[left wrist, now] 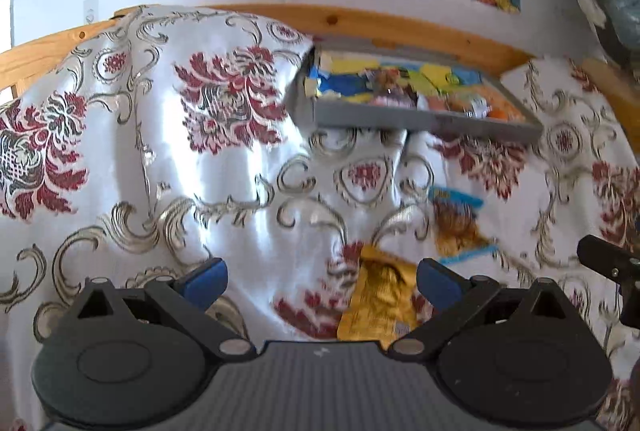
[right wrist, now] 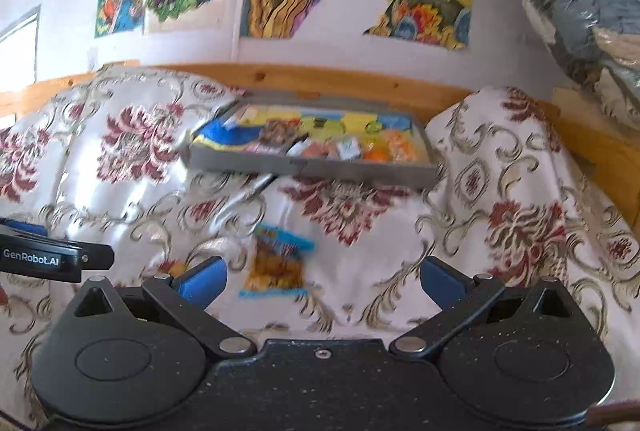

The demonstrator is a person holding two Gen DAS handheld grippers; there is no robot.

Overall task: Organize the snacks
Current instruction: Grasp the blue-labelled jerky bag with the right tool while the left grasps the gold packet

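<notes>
Now I hold both grippers open and empty over the bed. My left gripper [left wrist: 322, 281] has the gold packet [left wrist: 378, 301] at one o'clock, just beside its fingers, long axis pointing away; the blue-edged packet [right wrist: 278, 259] lies ahead of my right gripper [right wrist: 323, 281], short of the tray [right wrist: 304, 163].

A grey tray [right wrist: 312, 167] sits tilted at the back of the bed, packed with blue, yellow and orange snack packets; a blue-edged packet with an orange picture [right wrist: 276, 263] lies flat in front of it; a gold wrapper [left wrist: 380, 299] lies nearer, slightly crumpled.
</notes>
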